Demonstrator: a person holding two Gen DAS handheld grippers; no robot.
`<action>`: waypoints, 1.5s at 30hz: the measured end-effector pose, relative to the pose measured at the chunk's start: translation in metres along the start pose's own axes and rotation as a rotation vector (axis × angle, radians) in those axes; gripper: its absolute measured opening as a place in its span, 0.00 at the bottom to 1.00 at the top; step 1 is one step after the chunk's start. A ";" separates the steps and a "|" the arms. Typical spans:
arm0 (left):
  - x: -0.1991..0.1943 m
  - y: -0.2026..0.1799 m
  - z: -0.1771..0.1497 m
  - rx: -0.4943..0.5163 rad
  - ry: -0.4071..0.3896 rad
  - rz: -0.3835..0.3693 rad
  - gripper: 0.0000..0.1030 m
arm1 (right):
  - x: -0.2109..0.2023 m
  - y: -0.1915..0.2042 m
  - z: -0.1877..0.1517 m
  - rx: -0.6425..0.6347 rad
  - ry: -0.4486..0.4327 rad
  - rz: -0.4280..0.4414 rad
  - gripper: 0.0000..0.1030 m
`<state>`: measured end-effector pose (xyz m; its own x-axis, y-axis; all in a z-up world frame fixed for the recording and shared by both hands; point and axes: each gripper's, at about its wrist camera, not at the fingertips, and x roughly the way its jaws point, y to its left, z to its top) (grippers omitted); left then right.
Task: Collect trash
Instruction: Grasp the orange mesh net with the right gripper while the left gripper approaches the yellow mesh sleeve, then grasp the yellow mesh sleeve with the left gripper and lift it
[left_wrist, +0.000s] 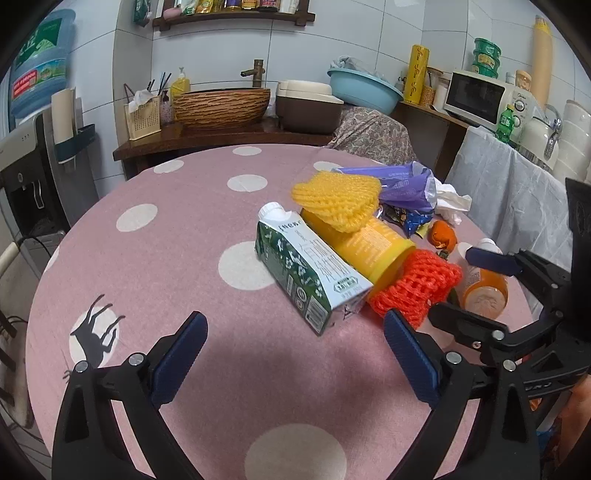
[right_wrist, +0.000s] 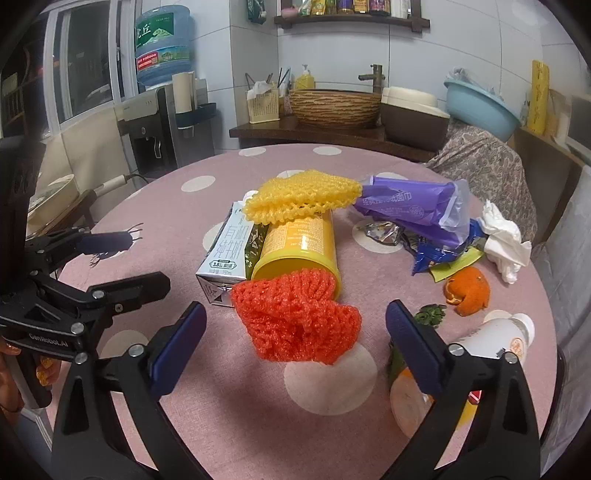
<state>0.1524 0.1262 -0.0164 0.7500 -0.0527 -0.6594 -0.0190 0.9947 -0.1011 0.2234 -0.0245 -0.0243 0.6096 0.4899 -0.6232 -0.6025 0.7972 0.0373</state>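
Both the left gripper and right gripper hover with jaws spread, grasping nothing; trash (milk carton, yellow can, red foam net) lies mid-worktop.

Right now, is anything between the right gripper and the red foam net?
Nothing visible. The right gripper is open with the red foam net lying just ahead of its fingers, only bare tablecloth between. The yellow can lies just behind the net, the juice bottle off to the right.

Even indoor light, soft shadows, sharp focus, fisheye-bent edges.
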 end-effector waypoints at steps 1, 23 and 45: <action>0.001 0.002 0.002 -0.006 0.000 -0.009 0.92 | 0.003 -0.001 0.000 -0.005 0.006 -0.003 0.85; 0.052 -0.038 0.078 0.186 0.056 -0.063 0.81 | -0.026 -0.008 -0.017 0.059 -0.037 0.081 0.24; 0.094 -0.055 0.101 0.206 0.141 0.048 0.24 | -0.067 -0.008 -0.040 0.113 -0.114 0.065 0.24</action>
<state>0.2908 0.0755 0.0019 0.6514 -0.0027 -0.7587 0.0941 0.9926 0.0773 0.1670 -0.0779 -0.0147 0.6298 0.5734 -0.5239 -0.5845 0.7941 0.1666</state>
